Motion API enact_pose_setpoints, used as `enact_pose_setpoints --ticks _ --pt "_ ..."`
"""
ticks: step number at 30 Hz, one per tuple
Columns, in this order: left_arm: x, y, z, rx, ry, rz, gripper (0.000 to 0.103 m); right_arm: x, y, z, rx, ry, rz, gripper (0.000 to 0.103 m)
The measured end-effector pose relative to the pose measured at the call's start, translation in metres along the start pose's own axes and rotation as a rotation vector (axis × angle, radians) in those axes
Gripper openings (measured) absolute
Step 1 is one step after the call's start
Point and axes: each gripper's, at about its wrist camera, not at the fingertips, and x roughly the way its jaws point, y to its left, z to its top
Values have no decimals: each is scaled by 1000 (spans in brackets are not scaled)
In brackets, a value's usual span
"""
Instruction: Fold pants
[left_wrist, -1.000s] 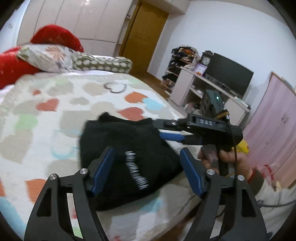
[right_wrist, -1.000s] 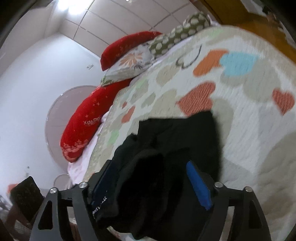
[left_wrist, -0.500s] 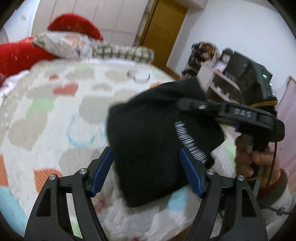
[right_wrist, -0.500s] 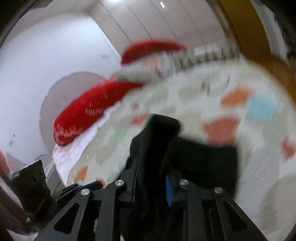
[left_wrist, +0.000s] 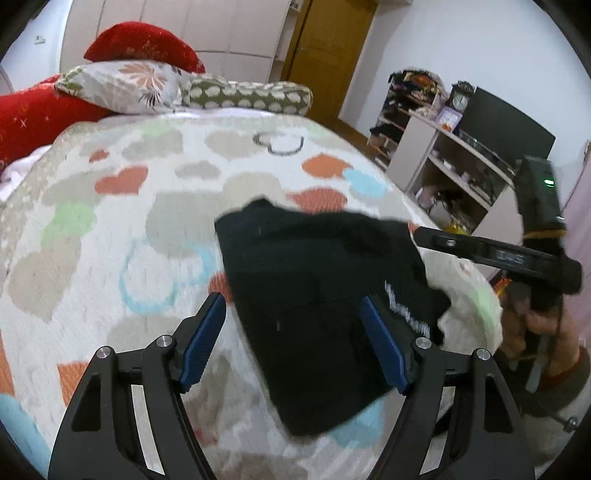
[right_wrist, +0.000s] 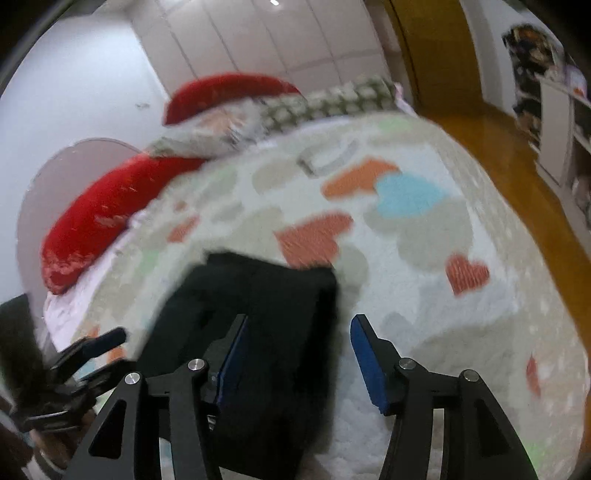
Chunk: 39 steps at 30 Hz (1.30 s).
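Now the black pants (left_wrist: 317, 295), folded into a compact bundle, lie on the bed (left_wrist: 110, 221) near its right edge, on the heart-patterned blanket. Left tool (left_wrist: 295, 347) hovers over the bundle with its jaws wide and opening, pads clear of the cloth. Right tool (right_wrist: 295, 365) stands at the bundle's edge, jaws opening; the cloth lies under and between them, and the blue pads (right_wrist: 365, 354) do not press it. Red and patterned pillows (left_wrist: 122, 81) sit at the head of the bed.

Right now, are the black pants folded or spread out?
Folded: the black pants lie as a compact, layered rectangle on the heart-patterned bedspread, no legs stretched out.
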Motion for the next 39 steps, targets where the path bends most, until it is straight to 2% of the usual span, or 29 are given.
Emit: enact_pose_setpoints --ticks 3,8,9,11,12,16,20,25,29,32,39 --pt "10 -5 8 5 17 34 76 4 24 11 -36 -35 84 54" --pt "28 -14 -4 9 78 48 76 59 47 18 -84 60 118 49" --pt "31 -14 -10 1 87 52 76 71 47 18 -96 81 93 48" --pt "36 -15 -19 7 87 59 77 97 47 16 -140 123 -29 43" --pt "37 -15 -21 11 83 60 78 105 45 15 -156 129 -56 43" --pt "44 -13 -21 -9 88 52 83 116 37 22 -150 114 -77 43" --pt "44 -12 -20 -25 96 57 84 104 36 26 -132 119 -52 43" --pt "43 -13 -20 -38 104 68 84 54 46 15 -159 77 -51 45" --pt "41 -15 -21 -41 102 82 84 34 41 -9 -184 107 -109 47" --pt "39 -17 -21 -46 104 93 84 35 28 -29 -197 159 -193 48" --pt "32 -24 -23 -19 106 122 84 22 5 -55 -110 147 -133 48"
